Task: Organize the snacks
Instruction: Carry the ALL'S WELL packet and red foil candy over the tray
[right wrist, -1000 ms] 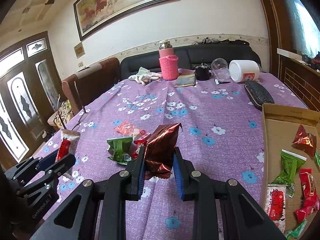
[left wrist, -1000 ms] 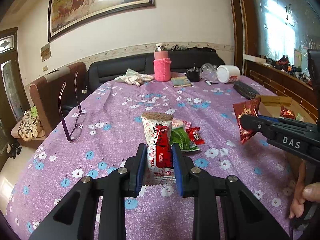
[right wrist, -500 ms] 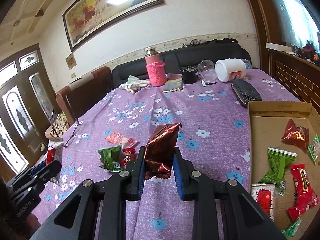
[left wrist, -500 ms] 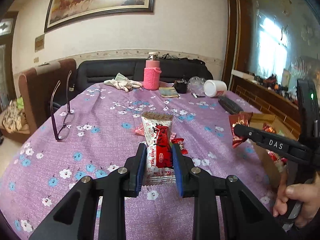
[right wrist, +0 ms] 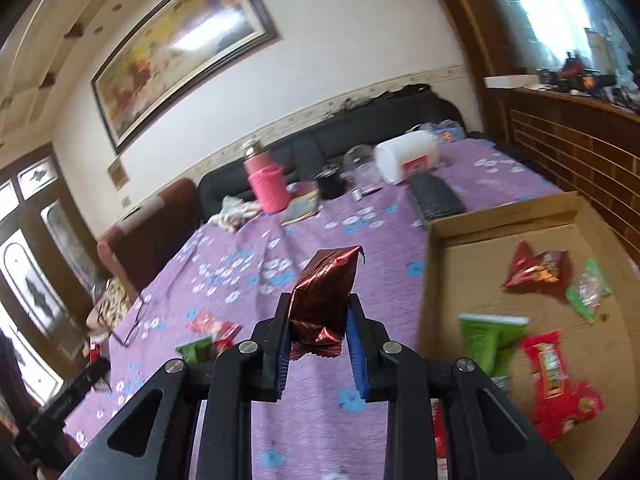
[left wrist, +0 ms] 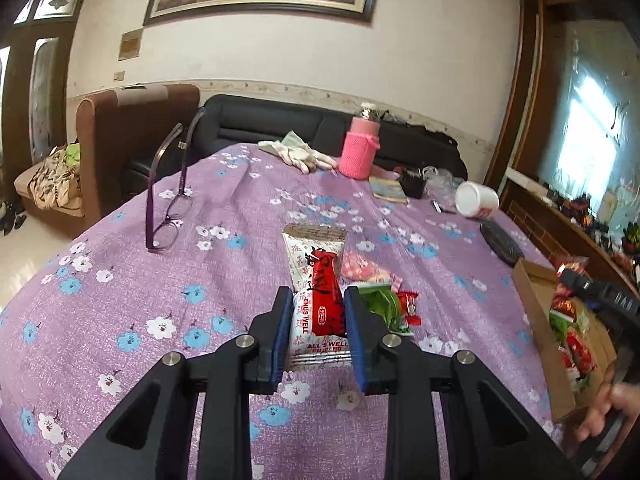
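So we've got a snack in each hand right now. The right tongs [right wrist: 317, 334] are clamped on a crinkly dark-red foil packet [right wrist: 325, 294], puffy and creased, held up above the tabletop [right wrist: 248, 280] with the cardboard box [right wrist: 500, 220] sitting off at about 3 o'clock. The left tongs [left wrist: 315, 330] are squeezed shut on a flat white-and-red wrapper [left wrist: 318, 292], glossy plastic with a crimped top edge, also lifted off the cloth.

Looks like we're mid-carry: both packets picked, neither dropped yet. Next move for the right side is probably swinging over the box's near wall and letting go where the floor's bare, since the box already has a green pouch [right wrist: 490, 338], a long red packet [right wrist: 550, 372] and a red triangular foil bag [right wrist: 532, 270] scattered inside.

Left on the tabletop, at 1 o'clock from the left tongs: a green packet [left wrist: 380, 306], a small red candy [left wrist: 410, 308] and a pink wrapper [left wrist: 362, 270]. The cloth is purple with little flowers and slightly rumpled. Purple glasses [left wrist: 168, 200] sit at 10 o'clock.
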The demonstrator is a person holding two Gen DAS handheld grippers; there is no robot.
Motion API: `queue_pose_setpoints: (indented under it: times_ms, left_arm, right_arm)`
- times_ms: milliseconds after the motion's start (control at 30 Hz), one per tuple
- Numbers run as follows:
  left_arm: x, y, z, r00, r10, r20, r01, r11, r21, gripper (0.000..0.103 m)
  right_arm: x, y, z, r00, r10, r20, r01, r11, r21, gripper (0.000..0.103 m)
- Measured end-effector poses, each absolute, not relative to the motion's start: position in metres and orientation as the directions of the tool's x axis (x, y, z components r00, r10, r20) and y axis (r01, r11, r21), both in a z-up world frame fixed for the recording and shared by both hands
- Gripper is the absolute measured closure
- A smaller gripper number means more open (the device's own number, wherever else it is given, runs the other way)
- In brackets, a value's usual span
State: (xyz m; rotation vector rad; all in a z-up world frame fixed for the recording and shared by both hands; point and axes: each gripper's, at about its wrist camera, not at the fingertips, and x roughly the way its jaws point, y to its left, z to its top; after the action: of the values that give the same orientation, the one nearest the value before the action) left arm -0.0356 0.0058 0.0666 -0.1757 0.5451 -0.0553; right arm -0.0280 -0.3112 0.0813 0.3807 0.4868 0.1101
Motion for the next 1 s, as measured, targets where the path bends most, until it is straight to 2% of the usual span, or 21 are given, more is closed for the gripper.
queue_pose_setpoints:
  times_ms: [333,533,767,1000]
  left_arm:
    - [-0.054,-0.048,0.077,0.822,-0.198,-0.535,0.178,0.98,-0.089,0.078]
    - [-0.066,-0.102,0.101,0.811,-0.284,-0.512,0.31,0.95,-0.036,0.078]
    - [-0.063,-0.201,0.107,0.663,-0.516,-0.542,0.566,0.82,-0.088,0.078]
    - [-0.055,-0.274,0.071,0.516,-0.582,-0.628,0.657,0.74,-0.145,0.078]
  right_arm:
    - [-0.056,-0.404,0.086,0.921,0.061,-0.385,0.158,0.844,0.513,0.076]
    - [-0.08,-0.438,0.087,0.932,-0.012,-0.363,0.227,0.798,0.558,0.076]
    - [-0.079,-0.459,0.074,0.899,-0.052,-0.434,0.318,0.76,0.567,0.076]
    - [-0.076,-0.469,0.061,0.872,-0.038,-0.489,0.347,0.751,0.562,0.076]
